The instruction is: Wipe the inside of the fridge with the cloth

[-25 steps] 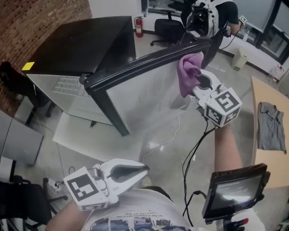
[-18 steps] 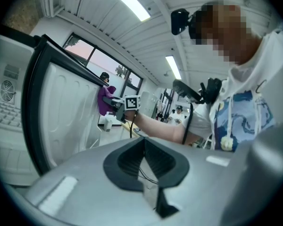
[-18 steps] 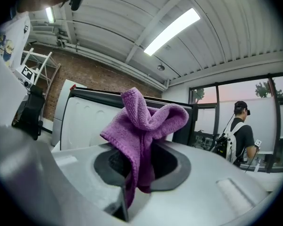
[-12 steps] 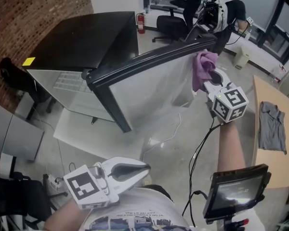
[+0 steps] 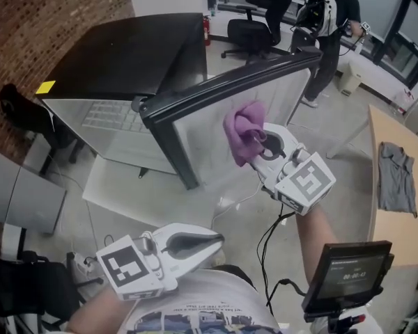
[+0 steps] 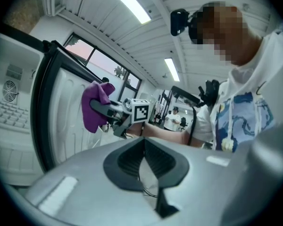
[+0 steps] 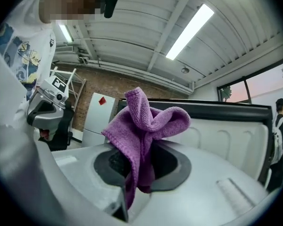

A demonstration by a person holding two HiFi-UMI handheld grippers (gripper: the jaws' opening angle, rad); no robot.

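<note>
Head view: cloth (image 5: pixel 242 139) has apparently shifted leftward.

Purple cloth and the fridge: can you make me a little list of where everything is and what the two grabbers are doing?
cloth: purple, bunched up, pinched in the right gripper
right gripper: shut on the cloth, held up at the white inner side of the door; whether the cloth touches it is unclear
left gripper: shut, holding nothing, low near the person's body
fridge: black, door swung open
wiping spot: cloth is at the door, not inside the cabinet
</note>
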